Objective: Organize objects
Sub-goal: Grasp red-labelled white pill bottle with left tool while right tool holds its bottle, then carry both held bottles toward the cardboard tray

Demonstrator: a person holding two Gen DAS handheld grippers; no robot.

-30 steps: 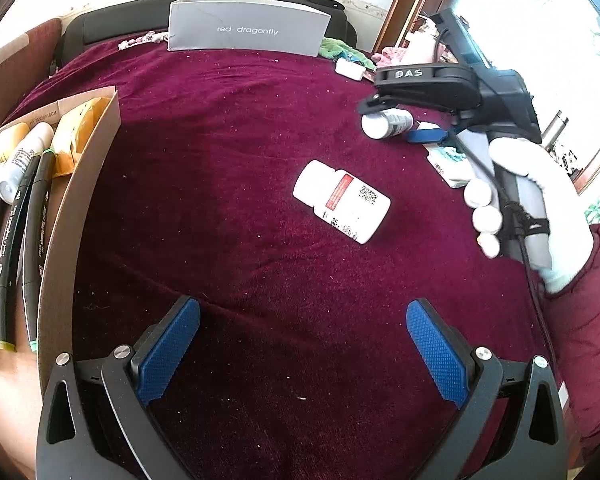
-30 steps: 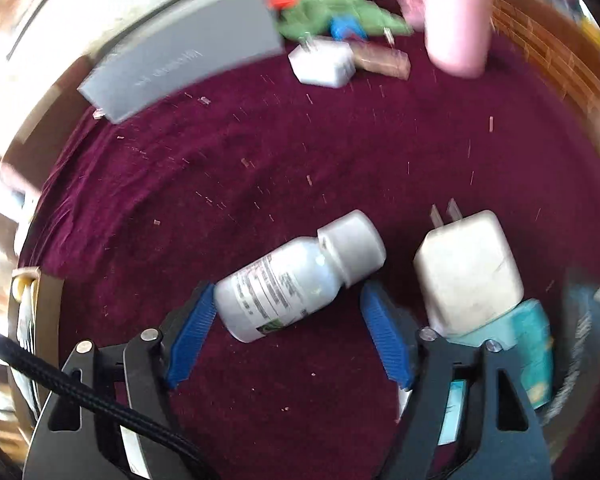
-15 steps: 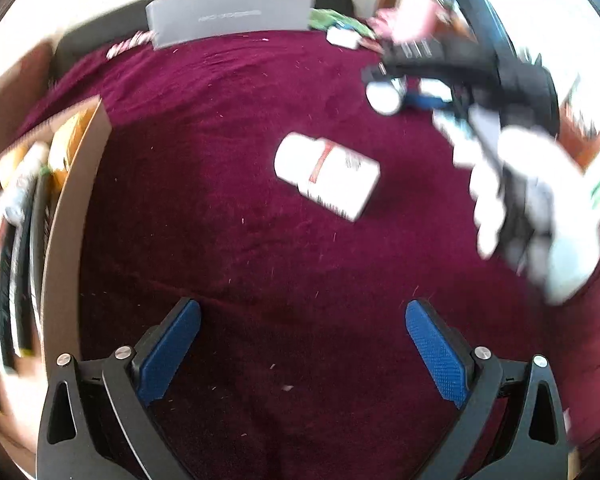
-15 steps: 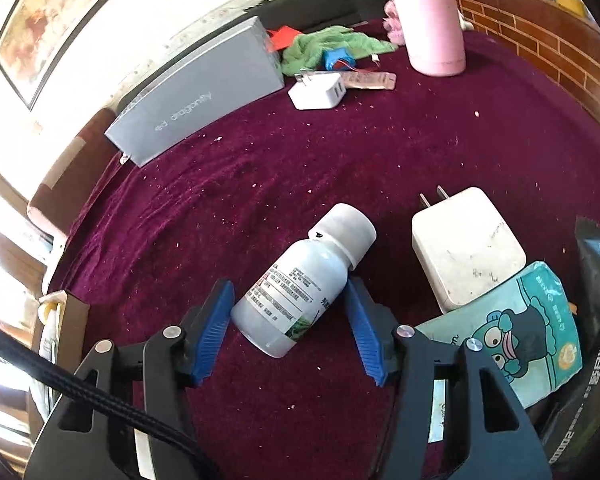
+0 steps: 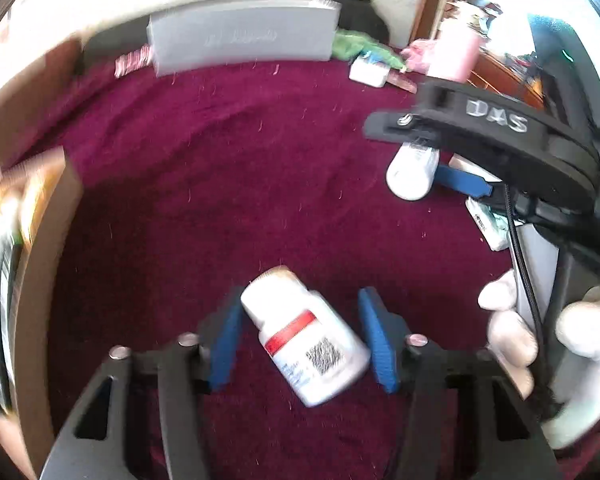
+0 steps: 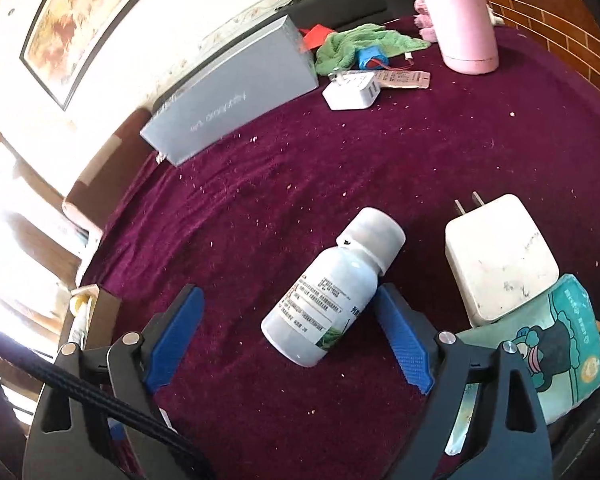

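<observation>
A white pill bottle with a red stripe (image 5: 306, 336) lies on the maroon cloth between the blue pads of my left gripper (image 5: 300, 338); the jaws stand open around it, close to its sides. A grey-white bottle with a printed label (image 6: 332, 288) lies on the cloth between the pads of my right gripper (image 6: 288, 338); the right pad is beside it, the left pad is well apart. In the left wrist view the right gripper (image 5: 440, 168) and that bottle (image 5: 414, 172) show at the right. A cardboard box with pens (image 5: 32, 240) stands at the left.
A white charger (image 6: 500, 256) and a teal tissue pack (image 6: 556, 336) lie right of the grey bottle. A grey box (image 6: 236, 108), a green cloth (image 6: 356, 46), a small white adapter (image 6: 352, 90) and a pink flask (image 6: 460, 12) stand at the back.
My left gripper has moved forward over the white pill bottle and narrowed around it. My right gripper had closed on the grey bottle and now has widened; the bottle lies on the cloth.
</observation>
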